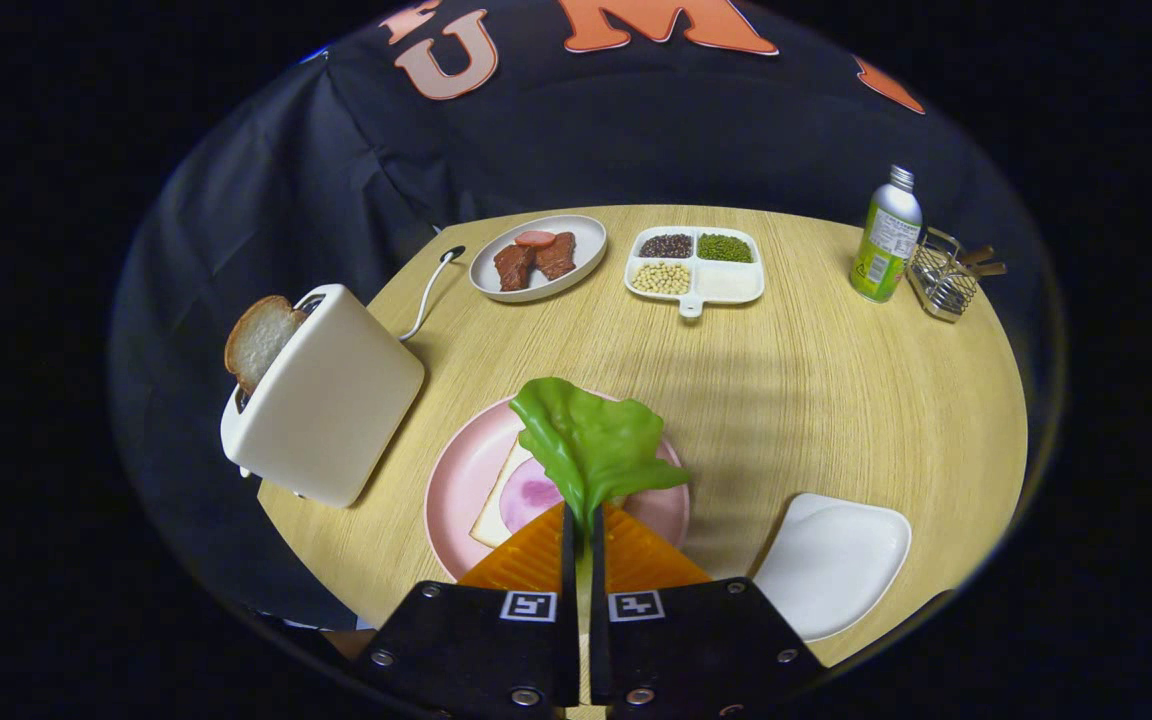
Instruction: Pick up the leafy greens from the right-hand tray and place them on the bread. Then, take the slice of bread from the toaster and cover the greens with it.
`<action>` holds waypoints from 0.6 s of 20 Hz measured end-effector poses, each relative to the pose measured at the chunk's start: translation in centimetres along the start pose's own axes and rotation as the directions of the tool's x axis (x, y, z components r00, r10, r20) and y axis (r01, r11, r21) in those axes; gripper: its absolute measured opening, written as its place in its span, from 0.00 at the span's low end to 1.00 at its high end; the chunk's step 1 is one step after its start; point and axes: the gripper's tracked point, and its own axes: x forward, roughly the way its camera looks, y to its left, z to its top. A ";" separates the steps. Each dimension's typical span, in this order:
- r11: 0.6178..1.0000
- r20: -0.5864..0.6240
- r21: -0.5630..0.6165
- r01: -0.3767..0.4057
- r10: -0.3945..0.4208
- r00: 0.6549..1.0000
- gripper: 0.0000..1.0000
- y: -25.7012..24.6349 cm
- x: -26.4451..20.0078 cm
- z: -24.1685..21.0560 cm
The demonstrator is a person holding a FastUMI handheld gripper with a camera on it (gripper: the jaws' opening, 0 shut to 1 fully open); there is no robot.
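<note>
The leafy greens (594, 440) hung clenched by the stem between the gripper (582, 525) fingers, the leaf fanning ahead. The bread (498, 497) on the pink plate (456, 480) lay just beneath and slightly left of the jaws.

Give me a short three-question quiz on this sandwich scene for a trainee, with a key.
1. True or false: the gripper is shut on the leafy greens.
2. Where is the second bread slice? A) in the toaster B) on the white tray C) beside the bottle
3. Fill in: the greens hang over the bread on the ____ plate.

Key: 1 true; 2 A; 3 pink.
</note>
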 end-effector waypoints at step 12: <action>0.999 -0.078 -0.021 -0.033 0.032 0.996 0.06 2.6 4.2 -0.8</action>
